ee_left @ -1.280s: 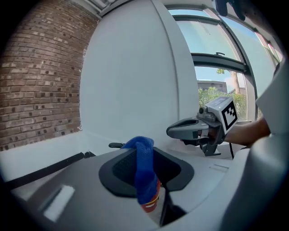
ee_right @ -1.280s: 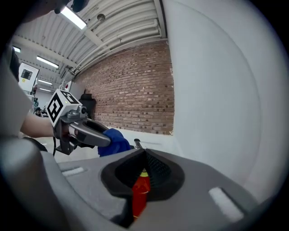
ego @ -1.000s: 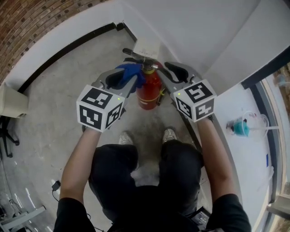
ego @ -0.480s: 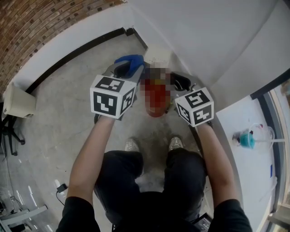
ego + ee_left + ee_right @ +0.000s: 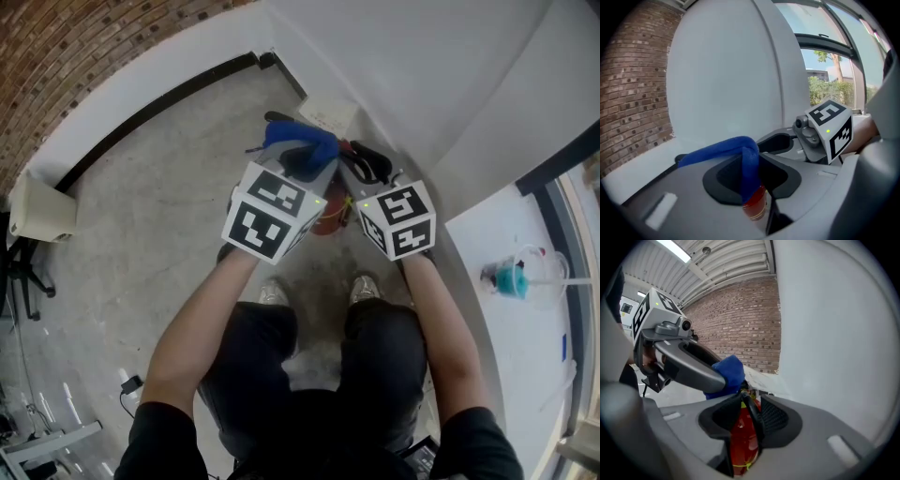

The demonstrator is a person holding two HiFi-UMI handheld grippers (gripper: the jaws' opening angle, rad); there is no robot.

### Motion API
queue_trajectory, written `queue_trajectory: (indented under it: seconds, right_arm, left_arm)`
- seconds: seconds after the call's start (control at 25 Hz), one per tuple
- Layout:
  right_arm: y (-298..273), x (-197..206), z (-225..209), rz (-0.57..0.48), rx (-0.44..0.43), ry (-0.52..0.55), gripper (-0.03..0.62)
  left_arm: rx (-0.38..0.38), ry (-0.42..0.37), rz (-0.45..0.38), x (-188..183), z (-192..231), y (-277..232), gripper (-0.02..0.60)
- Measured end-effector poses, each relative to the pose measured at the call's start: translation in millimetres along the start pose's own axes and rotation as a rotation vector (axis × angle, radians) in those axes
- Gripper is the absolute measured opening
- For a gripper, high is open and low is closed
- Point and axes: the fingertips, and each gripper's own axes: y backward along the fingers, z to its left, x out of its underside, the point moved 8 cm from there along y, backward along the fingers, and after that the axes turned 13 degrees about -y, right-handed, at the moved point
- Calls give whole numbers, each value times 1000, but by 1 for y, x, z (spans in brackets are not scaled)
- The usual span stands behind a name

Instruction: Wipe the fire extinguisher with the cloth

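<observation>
The red metal fire extinguisher (image 5: 329,217) stands on the grey concrete floor (image 5: 141,216) just beyond our feet, close to the foot of the white wall (image 5: 422,84). In the head view it is mostly hidden under the two marker cubes.

Our left gripper (image 5: 302,161) is closed partway on the blue fabric cloth (image 5: 298,141). In the left gripper view the cloth folds over and hangs down between the jaws, with the red cylinder directly below. A second ago this gripper and the cloth were at the left flank of the cylinder. They have since swung right and now sit over the extinguisher's top, where the black handle and valve are. In the right gripper view the cloth bunches right against those fittings, though we cannot tell whether it presses on them.

Our right gripper (image 5: 364,167) stands just right of the top. Its jaws have just been opening and are now spread to their widest. The red body and black hose show between them, but neither pad bears on anything, so it holds nothing.

We judge the wiping has passed from the side to the head of the extinguisher, with the near and right faces likely still to do. With nothing steadying the cylinder, a firm push from the cloth could rock it.
</observation>
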Motion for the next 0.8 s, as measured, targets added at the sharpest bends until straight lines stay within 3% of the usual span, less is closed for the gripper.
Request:
queue_trajectory:
  seconds: [0.08, 0.16, 0.56, 0.68, 0.8]
  right_arm:
    - [4, 3, -1, 1, 11, -1, 126]
    - [6, 3, 0, 5, 17, -5, 126]
    - [4, -1, -2, 45, 31, -2, 114]
    - [6, -4, -2, 57, 41, 27, 103]
    - [8, -7, 1, 80, 52, 55, 91]
  left_arm:
    - [25, -23, -1, -1, -7, -5, 97]
    - [-5, -30, 3, 2, -1, -4, 97]
    - [-252, 155, 90, 50, 55, 25, 95]
    - [-191, 150, 48, 39, 46, 21, 95]
    - [-109, 61, 39, 18, 26, 10, 95]
